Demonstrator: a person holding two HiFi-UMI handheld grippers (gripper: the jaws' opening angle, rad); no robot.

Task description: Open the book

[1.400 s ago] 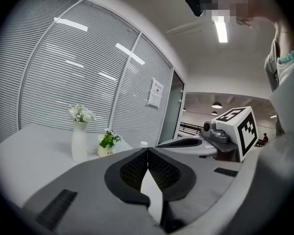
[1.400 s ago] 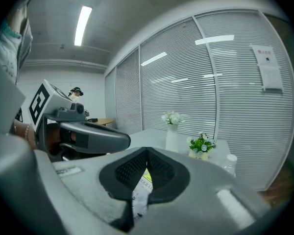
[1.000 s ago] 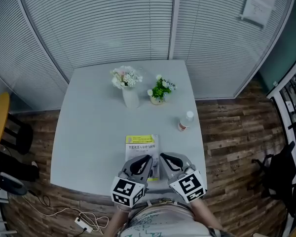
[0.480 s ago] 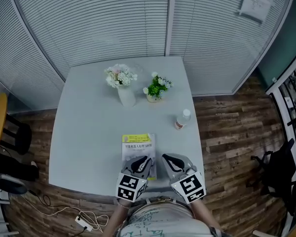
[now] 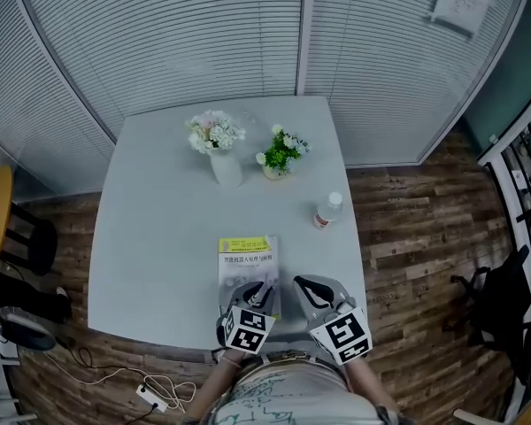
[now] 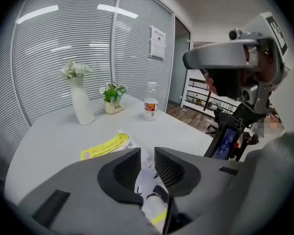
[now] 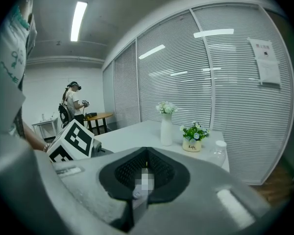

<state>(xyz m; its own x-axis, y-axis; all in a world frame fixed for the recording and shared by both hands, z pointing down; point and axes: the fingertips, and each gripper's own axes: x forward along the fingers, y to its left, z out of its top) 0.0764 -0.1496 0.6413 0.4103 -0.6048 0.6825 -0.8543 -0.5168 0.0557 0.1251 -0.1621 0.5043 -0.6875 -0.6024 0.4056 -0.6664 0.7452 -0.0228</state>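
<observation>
- Progress: the book (image 5: 248, 253) lies closed and flat on the table (image 5: 159, 237), close to the near edge and just ahead of both grippers. Cover not lifted yet. I judge the task barely begun: this is the approach only.
- Left gripper (image 5: 252, 292): jaws parted, having just been opening. In the left gripper view the printed cover shows through the gap between the ribbed pads. The pads do not press on it, so there is no grip.
- Right gripper (image 5: 310, 286): pads pressed together with nothing between them. It is held off the book's right edge, apart from it.
- Left to do, by my reading: get a jaw tip under the cover's free edge, pinch the cover and swing it over. The other gripper will probably have to hold the book down.
- Book: thin, rectangular and soft-looking, like a paperback. The cover is pale with dark print and has a yellow band at the far end. A thin cover lying flush on the table gives little edge to catch.
- Table: smooth, matte, pale grey. The book could slide on it.
- Also present, well behind the book: a white vase (image 5: 226, 168) holding flowers, a small potted plant (image 5: 279, 168) and a clear plastic bottle (image 5: 327, 212) with a red label.
</observation>
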